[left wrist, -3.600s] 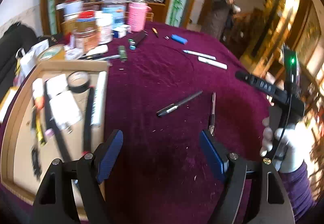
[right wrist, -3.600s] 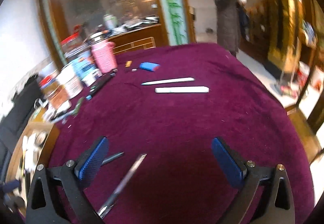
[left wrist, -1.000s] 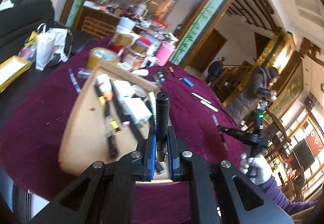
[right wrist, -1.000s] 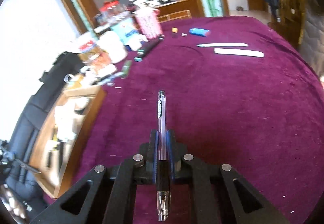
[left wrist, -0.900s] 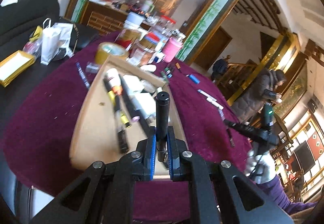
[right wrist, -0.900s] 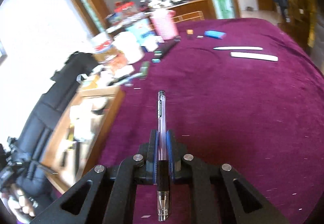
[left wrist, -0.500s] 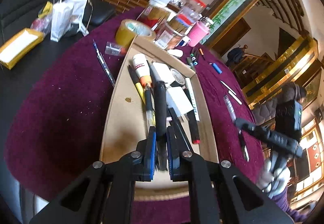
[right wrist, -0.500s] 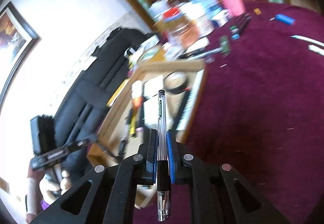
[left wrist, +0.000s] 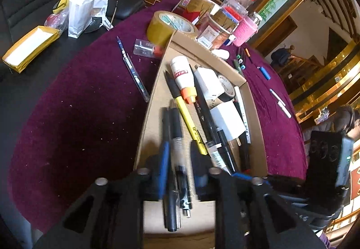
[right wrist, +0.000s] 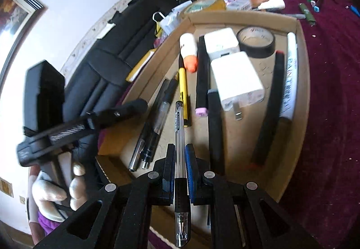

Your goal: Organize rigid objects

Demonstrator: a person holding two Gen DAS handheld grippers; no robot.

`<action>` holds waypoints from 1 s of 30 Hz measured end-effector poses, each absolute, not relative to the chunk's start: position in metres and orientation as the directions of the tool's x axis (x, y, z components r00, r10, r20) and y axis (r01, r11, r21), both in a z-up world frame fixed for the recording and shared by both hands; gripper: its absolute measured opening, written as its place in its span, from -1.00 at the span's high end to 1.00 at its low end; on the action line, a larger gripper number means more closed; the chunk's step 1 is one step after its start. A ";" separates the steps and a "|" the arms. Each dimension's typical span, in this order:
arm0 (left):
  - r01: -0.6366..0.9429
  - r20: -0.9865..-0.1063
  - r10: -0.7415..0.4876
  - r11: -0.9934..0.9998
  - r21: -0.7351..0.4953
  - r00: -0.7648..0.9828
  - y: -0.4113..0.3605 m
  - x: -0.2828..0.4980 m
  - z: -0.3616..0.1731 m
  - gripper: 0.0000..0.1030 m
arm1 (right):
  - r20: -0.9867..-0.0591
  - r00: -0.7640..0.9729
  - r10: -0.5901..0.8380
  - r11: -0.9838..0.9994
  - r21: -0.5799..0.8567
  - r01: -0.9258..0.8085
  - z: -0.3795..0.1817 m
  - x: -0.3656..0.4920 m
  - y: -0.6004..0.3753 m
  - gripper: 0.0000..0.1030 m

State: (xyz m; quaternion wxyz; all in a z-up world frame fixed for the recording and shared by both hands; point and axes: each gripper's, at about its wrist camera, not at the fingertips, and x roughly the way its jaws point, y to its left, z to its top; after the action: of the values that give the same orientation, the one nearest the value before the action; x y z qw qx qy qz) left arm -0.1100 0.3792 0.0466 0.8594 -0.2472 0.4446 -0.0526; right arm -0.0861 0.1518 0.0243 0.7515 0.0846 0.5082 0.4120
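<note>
Your left gripper (left wrist: pixel 177 170) is smeared by motion blur, so its pad edges are hard to trace, and the near ends of the pens beneath it run out of sight behind the black frame. Its jaws stand apart over the near end of the cardboard tray (left wrist: pixel 155 82), gripping nothing, and the black pen (left wrist: pixel 174 134) with the clear middle section lies on the tray floor in the gap between the 2 pads, beside a second dark pen (left wrist: pixel 166 127). Whether either pad touches them cannot be told through the blur. Your right gripper (right wrist: pixel 180 172) is closed tight on a clear-barrelled gel pen (right wrist: pixel 179 127) with a black grip sleeve; printed lettering runs along the barrel but is too small to read. That pen points forward along the fingers, its far end hanging over the tray (right wrist: pixel 301 82) near the yellow pen (right wrist: pixel 183 91), its tip end sticking back toward the camera. In the tray you also have 2 white plug adapters (right wrist: pixel 236 80), a roll of black tape (right wrist: pixel 256 43), a white glue bottle with an orange cap (right wrist: pixel 189 50) and several black markers (right wrist: pixel 214 127). The tray sits on the purple tablecloth (left wrist: pixel 78 102).
</note>
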 end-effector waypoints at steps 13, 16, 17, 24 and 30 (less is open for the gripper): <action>-0.126 -0.646 -0.218 0.888 -0.443 0.732 0.371 -0.147 0.089 -0.46 | -0.719 0.200 0.666 0.662 0.446 -0.602 0.033 -0.099 0.166 0.74; -0.142 -0.640 -0.170 0.903 -0.406 0.749 0.367 -0.154 0.095 -0.46 | -0.711 0.235 0.662 0.667 0.417 -0.618 0.039 -0.105 0.160 0.61; -0.150 -0.632 -0.137 0.913 -0.379 0.763 0.363 -0.158 0.098 -0.46 | -0.709 0.254 0.658 0.674 0.404 -0.619 0.041 -0.107 0.157 0.51; -0.254 -0.419 0.191 0.962 -0.099 0.887 0.319 -0.196 0.138 -0.64 | -0.645 0.507 0.572 0.781 0.239 -0.577 0.071 -0.119 0.113 -0.50; -0.197 -0.095 0.184 0.967 -0.159 0.978 0.282 -0.247 0.166 -1.00 | -0.552 0.704 0.448 0.872 0.095 -0.480 0.090 -0.127 0.080 -0.80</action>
State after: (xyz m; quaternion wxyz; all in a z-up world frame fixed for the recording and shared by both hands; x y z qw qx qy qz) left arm -0.2472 0.2819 0.1663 0.9910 -0.0842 0.0397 0.0963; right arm -0.1270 0.0795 0.0899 0.9226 -0.0281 0.2912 0.2514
